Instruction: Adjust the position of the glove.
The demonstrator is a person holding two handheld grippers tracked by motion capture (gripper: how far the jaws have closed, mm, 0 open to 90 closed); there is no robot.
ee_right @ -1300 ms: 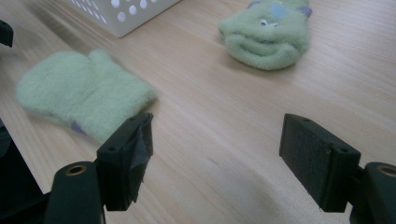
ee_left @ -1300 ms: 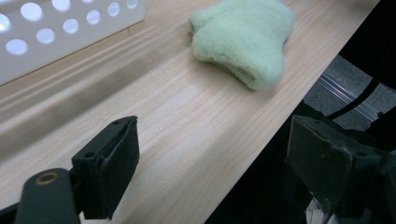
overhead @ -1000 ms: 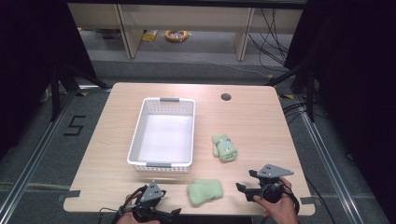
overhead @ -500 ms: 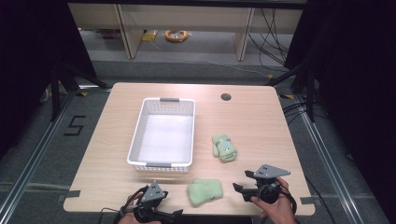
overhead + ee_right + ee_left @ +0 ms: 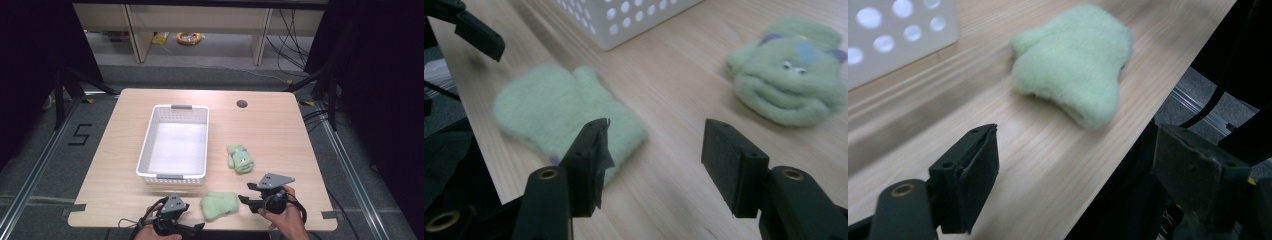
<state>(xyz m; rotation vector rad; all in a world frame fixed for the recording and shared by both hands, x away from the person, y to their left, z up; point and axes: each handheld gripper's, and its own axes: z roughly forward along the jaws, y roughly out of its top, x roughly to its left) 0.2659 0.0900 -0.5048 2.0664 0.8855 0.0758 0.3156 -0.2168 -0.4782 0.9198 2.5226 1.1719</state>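
Observation:
A plain green mitten (image 5: 219, 205) lies flat near the table's front edge, between my two grippers. A second green mitten with a face (image 5: 240, 158) rests farther back, right of the white basket (image 5: 173, 177). My right gripper (image 5: 245, 193) points left at the plain mitten (image 5: 564, 112). Its jaws have just been closing and still stand apart with nothing between them; the left jaw sits over the mitten's cuff edge. My left gripper (image 5: 196, 228) is low at the front edge, open, aimed at the plain mitten (image 5: 1073, 60) from a short way off.
The basket (image 5: 893, 35) is empty, with a perforated wall (image 5: 624, 15) just behind the plain mitten. The face mitten (image 5: 789, 90) lies beyond my right jaw. A round cable hole (image 5: 242, 104) sits at the table's back right. The table's front edge runs close under both hands.
My right gripper has slid left toward the plain mitten and its jaws stand narrower than before. The left gripper and both mittens have stayed put.

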